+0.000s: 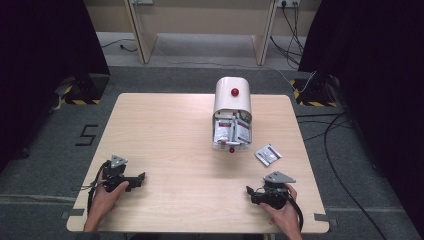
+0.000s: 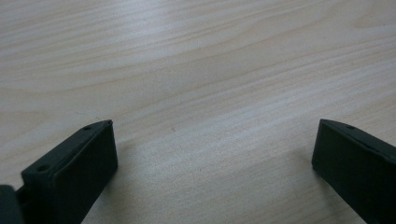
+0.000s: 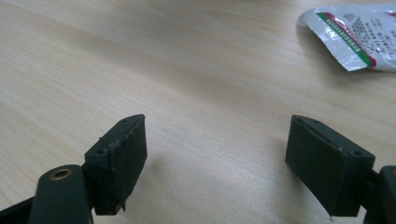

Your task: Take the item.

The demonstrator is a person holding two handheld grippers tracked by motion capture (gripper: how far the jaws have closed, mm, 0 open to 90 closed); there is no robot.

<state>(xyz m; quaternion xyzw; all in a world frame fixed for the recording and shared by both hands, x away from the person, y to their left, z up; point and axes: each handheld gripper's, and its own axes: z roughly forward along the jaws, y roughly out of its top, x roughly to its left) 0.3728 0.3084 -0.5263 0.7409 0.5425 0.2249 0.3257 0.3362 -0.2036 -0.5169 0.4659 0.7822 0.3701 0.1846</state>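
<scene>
A white rounded box (image 1: 232,97) with a red knob stands at the table's far middle, its front open and several sachets (image 1: 231,131) packed inside. One loose white sachet (image 1: 268,154) with red and green print lies on the table right of the box; it also shows in the right gripper view, sachet (image 3: 359,32), at the top right. My left gripper (image 1: 140,177) rests near the front left edge, jaws wide apart over bare wood. My right gripper (image 1: 248,191) lies near the front right, open and holding nothing.
The light wooden table (image 1: 175,145) sits on grey floor. Cables (image 1: 330,130) trail on the floor to the right. Dark curtains hang at both sides, and a wooden frame stands beyond the table.
</scene>
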